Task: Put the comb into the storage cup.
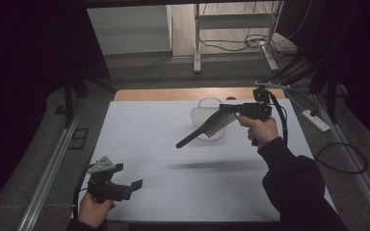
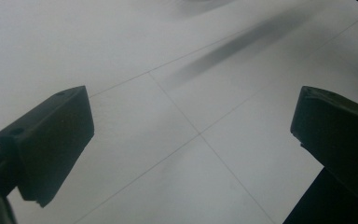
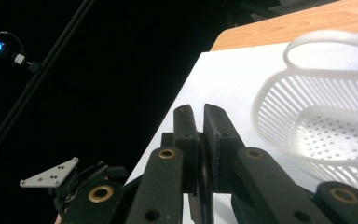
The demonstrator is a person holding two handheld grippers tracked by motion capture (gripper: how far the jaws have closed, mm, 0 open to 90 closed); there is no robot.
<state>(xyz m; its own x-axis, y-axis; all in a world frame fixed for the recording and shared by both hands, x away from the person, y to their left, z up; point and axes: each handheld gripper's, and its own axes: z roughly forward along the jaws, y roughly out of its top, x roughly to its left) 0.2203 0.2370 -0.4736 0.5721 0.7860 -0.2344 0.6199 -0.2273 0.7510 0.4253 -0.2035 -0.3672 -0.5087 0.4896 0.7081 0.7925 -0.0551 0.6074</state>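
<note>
Left claw (image 1: 136, 185) is hovering low at the lower left of the high view, gripped by the person's left hand (image 1: 94, 210), with its jaws spread wide and nothing between them. Its grey three-cornered plate (image 1: 103, 164) is sitting on top. From the left gripper view, the two black jaws are standing far apart at the left and right edges of the frame, and the white table (image 2: 177, 93) with its thin crossing lines is showing between them, along with a long soft shadow running toward the upper right.

Farther up and to the right in the high view, the right hand (image 1: 260, 129) is holding the right claw (image 1: 226, 109) above the table, its sleeve (image 1: 294, 183) coming in from the lower right. This claw is pinching a black comb (image 1: 207, 127) by its toothed end, and the comb is hanging in the air, slanting down toward the left with its handle tip lowest. Its shadow is lying on the table below, in the middle of the frame. In the right gripper view the jaws are pressed nearly together on the comb's thin dark edge (image 3: 201, 186).

Just behind the comb, a white basket (image 1: 203, 117) with a looped handle is standing on the table near its far edge; in the right gripper view the basket (image 3: 317, 121) is sitting at the right of the frame, its slotted wall and dotted bottom showing. Beyond it a strip of bare wood (image 1: 173, 94) is edging the table.
</note>
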